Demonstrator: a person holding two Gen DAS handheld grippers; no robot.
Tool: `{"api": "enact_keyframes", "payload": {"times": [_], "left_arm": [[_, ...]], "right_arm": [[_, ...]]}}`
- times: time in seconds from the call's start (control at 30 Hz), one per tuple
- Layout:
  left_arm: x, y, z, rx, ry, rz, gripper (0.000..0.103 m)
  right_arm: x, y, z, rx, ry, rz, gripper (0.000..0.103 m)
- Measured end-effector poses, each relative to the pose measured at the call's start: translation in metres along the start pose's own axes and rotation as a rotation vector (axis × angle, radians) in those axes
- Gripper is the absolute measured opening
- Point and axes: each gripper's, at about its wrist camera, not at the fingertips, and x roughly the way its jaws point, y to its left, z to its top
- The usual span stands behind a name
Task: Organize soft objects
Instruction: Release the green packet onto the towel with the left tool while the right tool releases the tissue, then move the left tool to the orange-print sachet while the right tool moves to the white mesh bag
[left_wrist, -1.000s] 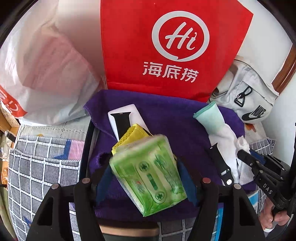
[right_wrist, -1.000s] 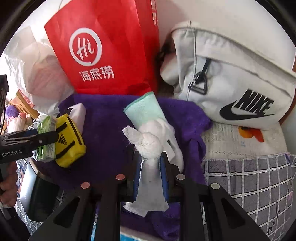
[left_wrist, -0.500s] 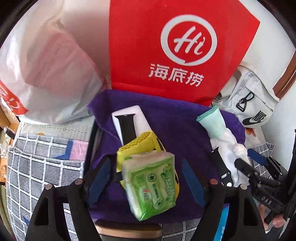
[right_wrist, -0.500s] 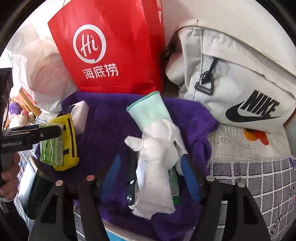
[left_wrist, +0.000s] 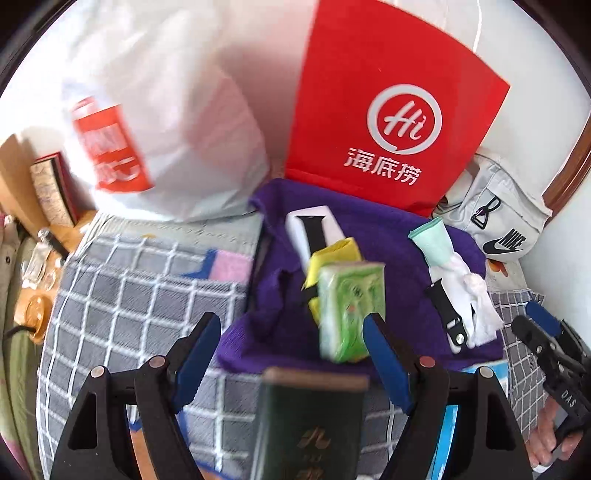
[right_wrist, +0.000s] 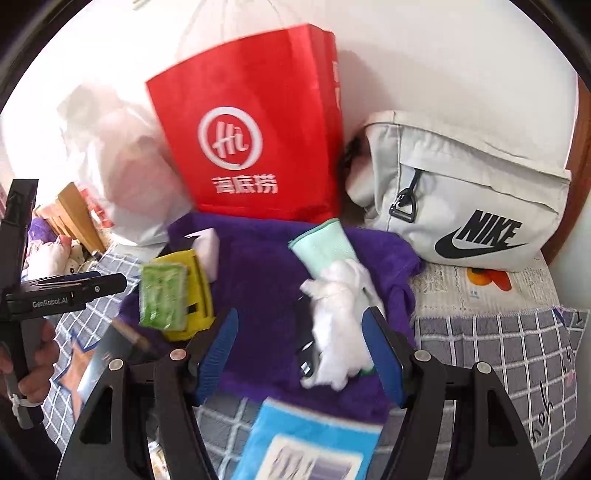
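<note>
A purple towel (left_wrist: 373, 236) lies spread on the checked bedding. On it a green tissue pack (left_wrist: 351, 310) leans against a yellow pouch (left_wrist: 332, 254), just beyond my open left gripper (left_wrist: 291, 356), which holds nothing. To the right lies a white glove with a mint cuff (left_wrist: 461, 273), beside a black watch strap (left_wrist: 443, 314). In the right wrist view the white glove (right_wrist: 340, 310) lies loose on the purple towel (right_wrist: 258, 273), ahead of my open right gripper (right_wrist: 299, 352) and close to its right finger. The tissue pack (right_wrist: 162, 299) and yellow pouch (right_wrist: 197, 295) show at the left.
A red paper bag (left_wrist: 391, 122), a white plastic bag (left_wrist: 166, 129) and a grey Nike bag (right_wrist: 461, 206) stand behind the towel. A white box with a black strap (left_wrist: 314, 229) lies on it. A dark green booklet (left_wrist: 310, 424) and a blue booklet (right_wrist: 306, 443) lie at the near edge.
Both grippers opened and drew back and up. The left one let go of the tissue pack, now leaning on the yellow pouch; the right one let go of the white glove.
</note>
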Motion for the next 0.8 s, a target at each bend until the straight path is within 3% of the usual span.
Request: {"api": "enact_keyframes", "payload": {"times": [0.23, 0.73, 0.8], "left_arm": [[-0.033, 0.03, -0.036, -0.047, 0.003, 0.009, 0.078], [-0.078, 0.057, -0.112, -0.089, -0.003, 0.018, 0.078], [-0.081, 0.06, -0.12, -0.09, -0.005, 0.016, 0.078]], "right_arm": [[-0.027, 0.044, -0.026, -0.056, 0.015, 0.025, 0.069], [-0.066, 0.128, -0.126, -0.194, 0.114, 0.209, 0.069], [-0.07, 0.133, -0.138, -0.201, 0.101, 0.219, 0.078]]}}
